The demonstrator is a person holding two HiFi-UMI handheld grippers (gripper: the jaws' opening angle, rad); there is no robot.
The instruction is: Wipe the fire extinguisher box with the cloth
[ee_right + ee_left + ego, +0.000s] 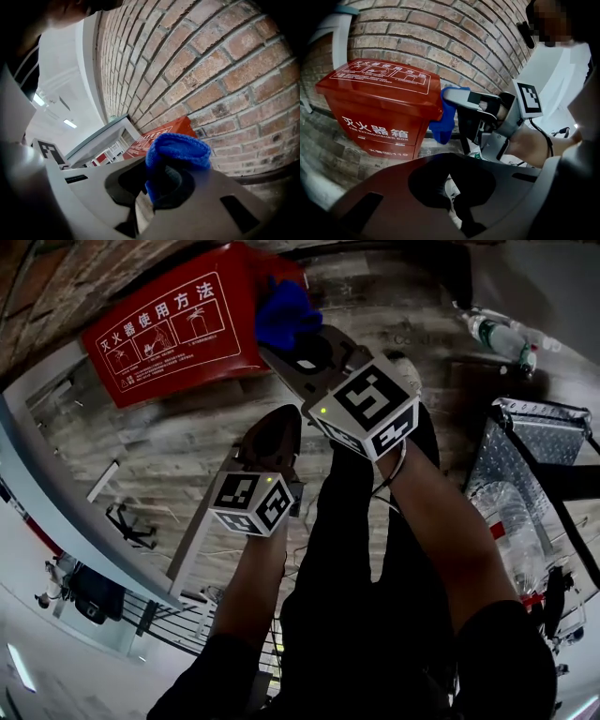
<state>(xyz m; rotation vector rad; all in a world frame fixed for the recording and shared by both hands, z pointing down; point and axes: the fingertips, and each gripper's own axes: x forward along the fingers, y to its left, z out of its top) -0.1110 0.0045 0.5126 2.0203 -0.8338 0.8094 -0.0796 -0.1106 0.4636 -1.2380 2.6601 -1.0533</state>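
I have the right tongs (292, 345) clenched on the blue cloth (286, 310). In the right gripper view the cloth (178, 150) bulges up in a folded wad from between the closed jaws of these tongs (159, 187), with a corner of the red fire extinguisher box (159, 136) just behind it and the brick wall (211, 70) filling the rest.

The left gripper view shows it from the side. The box (379, 108) stands on the floor against the wall with its lid down, and the cloth (445, 122) sits at the box's upper right edge, just under the lip of the lid. It looks to be touching the side there. The right tongs (457, 98) reach in from the right, level with the lid.

The left tongs (279, 418) are drawn together with nothing gripped. In their own view only a narrow slit shows between the jaws (450, 187), and through it I see a bit of a white shoe. From the head view they hang lower and nearer my body than the right ones, clear of both cloth and box (178, 329), over the wood-patterned floor (187, 446).
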